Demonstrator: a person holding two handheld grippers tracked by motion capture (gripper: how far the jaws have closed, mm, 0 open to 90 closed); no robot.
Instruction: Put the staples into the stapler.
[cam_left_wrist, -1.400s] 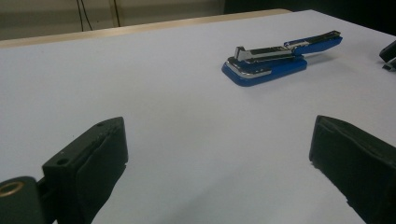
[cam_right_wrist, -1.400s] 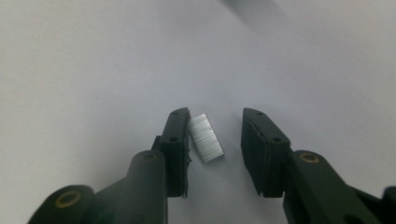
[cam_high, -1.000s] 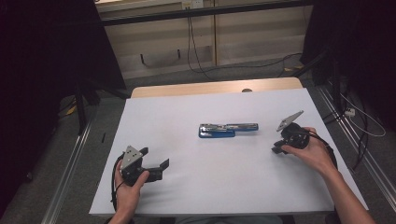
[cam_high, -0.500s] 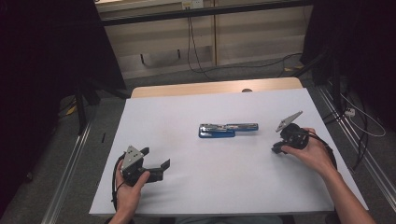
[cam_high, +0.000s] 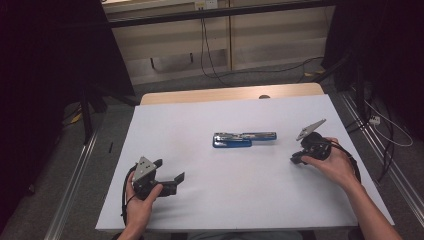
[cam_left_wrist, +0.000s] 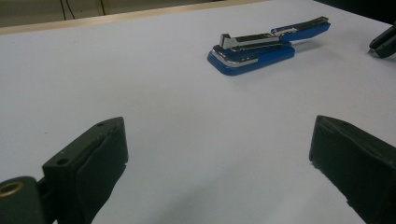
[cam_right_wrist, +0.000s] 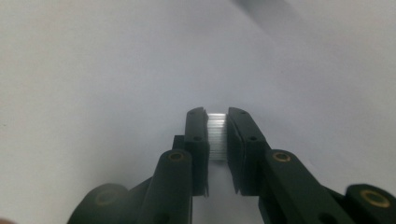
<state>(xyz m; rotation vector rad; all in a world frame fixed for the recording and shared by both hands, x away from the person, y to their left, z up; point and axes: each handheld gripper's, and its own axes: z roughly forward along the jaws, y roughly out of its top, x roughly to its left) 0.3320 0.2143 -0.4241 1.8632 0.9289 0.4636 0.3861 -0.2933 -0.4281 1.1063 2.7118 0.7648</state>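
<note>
A blue stapler (cam_high: 243, 139) lies swung open in the middle of the white table (cam_high: 200, 120); in the left gripper view the stapler (cam_left_wrist: 261, 46) shows its metal staple channel. My right gripper (cam_high: 295, 160) rests at the table's right side, tips down near the surface. In the right gripper view my right gripper (cam_right_wrist: 217, 116) is shut on a silvery strip of staples (cam_right_wrist: 216, 135), its jaws having just been closing on it. My left gripper (cam_high: 170, 170) sits at the front left, and its jaws (cam_left_wrist: 217, 154) stand wide open with nothing between them.
A wooden strip (cam_high: 230, 94) runs along the table's far edge. Cables (cam_high: 210, 60) lie on the floor behind, and metal rails (cam_high: 75, 175) run along both sides. The right gripper's tip (cam_left_wrist: 385, 42) shows at the far right of the left gripper view.
</note>
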